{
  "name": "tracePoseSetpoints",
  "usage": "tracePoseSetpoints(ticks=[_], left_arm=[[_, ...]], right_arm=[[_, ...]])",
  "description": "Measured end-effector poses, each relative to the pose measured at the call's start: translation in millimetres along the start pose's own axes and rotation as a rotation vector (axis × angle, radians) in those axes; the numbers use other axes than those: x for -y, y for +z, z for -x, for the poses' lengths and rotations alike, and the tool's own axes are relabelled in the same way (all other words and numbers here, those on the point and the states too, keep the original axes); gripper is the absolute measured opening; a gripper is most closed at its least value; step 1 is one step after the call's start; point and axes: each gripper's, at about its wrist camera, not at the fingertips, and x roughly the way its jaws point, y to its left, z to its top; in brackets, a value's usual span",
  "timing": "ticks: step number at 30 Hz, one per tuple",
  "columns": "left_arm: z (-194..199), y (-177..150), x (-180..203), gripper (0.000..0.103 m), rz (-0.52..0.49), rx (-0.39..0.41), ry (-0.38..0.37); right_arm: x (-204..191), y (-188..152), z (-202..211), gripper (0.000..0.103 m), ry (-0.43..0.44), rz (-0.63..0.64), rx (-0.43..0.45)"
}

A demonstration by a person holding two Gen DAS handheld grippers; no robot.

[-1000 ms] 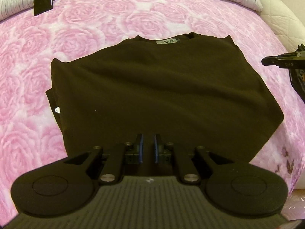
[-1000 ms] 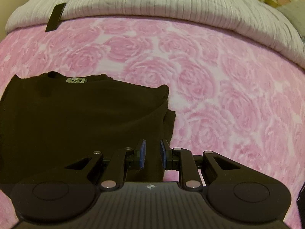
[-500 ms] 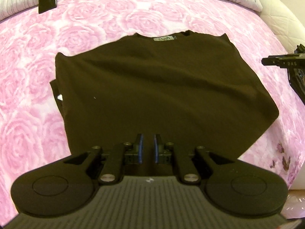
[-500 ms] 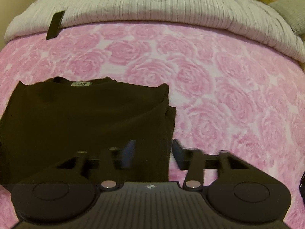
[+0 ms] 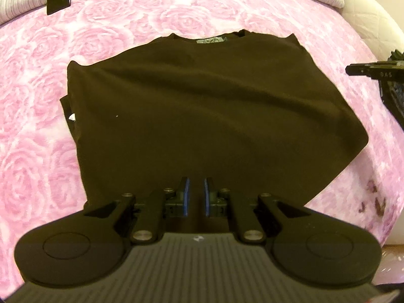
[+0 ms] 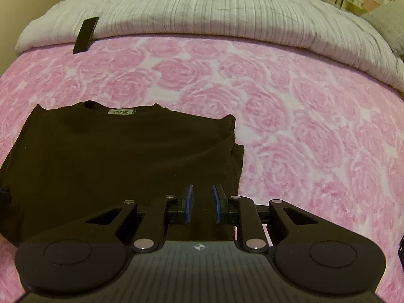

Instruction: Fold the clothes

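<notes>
Dark brown sweater [image 5: 202, 106] lies flat on the pink rose-print bedspread [image 5: 30, 151], sleeves folded in, collar label [image 5: 210, 41] at the far edge. Left gripper [image 5: 196, 197] sits over the sweater's near hem, about mid-width; jaws slightly apart with a narrow gap, nothing between the blue pads, sweater beneath and ahead of them. Right gripper [image 6: 201, 207] is over the sweater's near right corner, jaws apart a little wider, also empty; the folded right edge [image 6: 234, 156] runs just right of its line. Black phone [image 6: 85, 34] leans on the grey ribbed duvet [image 6: 227, 15], well apart from the sweater.
</notes>
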Motion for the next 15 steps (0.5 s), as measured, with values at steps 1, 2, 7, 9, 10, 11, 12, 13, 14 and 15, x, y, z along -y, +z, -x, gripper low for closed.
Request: tracePoseSetpoints(ticks=[1,2,7,9,10,11,12,13,14,15], left_arm=[[0,-2,-1,0.008,0.0,-0.004,0.003],[0,-6,-2,0.008,0.0,-0.013,0.005],[-11,-42,-15,0.008,-0.013,-0.107,0.041],[-14,-55,-27,0.009,0.018,-0.124,0.051],[-13,-61,-34,0.009,0.043,-0.119,0.046],[-12,-66,-41,0.009,0.067,-0.114,0.042],[-10,-70,-46,0.008,0.082,-0.112,0.045],[-8,-71,-47,0.008,0.079,-0.114,0.053],[-6,-72,-47,0.008,0.062,-0.118,0.065],[-4,-73,-46,0.008,0.049,-0.122,0.072]], right_arm=[[0,-1,0,0.021,0.002,-0.007,-0.006],[1,-4,0,0.021,0.009,-0.015,-0.016],[-10,-32,2,0.021,0.092,-0.014,-0.099],[-20,-48,2,0.021,0.133,0.014,-0.136],[-24,-57,0,0.021,0.15,0.028,-0.157],[-25,-65,-3,0.021,0.166,0.027,-0.173],[-27,-72,-5,0.021,0.183,0.025,-0.188],[-28,-77,-8,0.021,0.172,0.035,-0.201],[-29,-82,-11,0.021,0.158,0.046,-0.214],[-27,-87,-14,0.02,0.118,0.06,-0.226]])
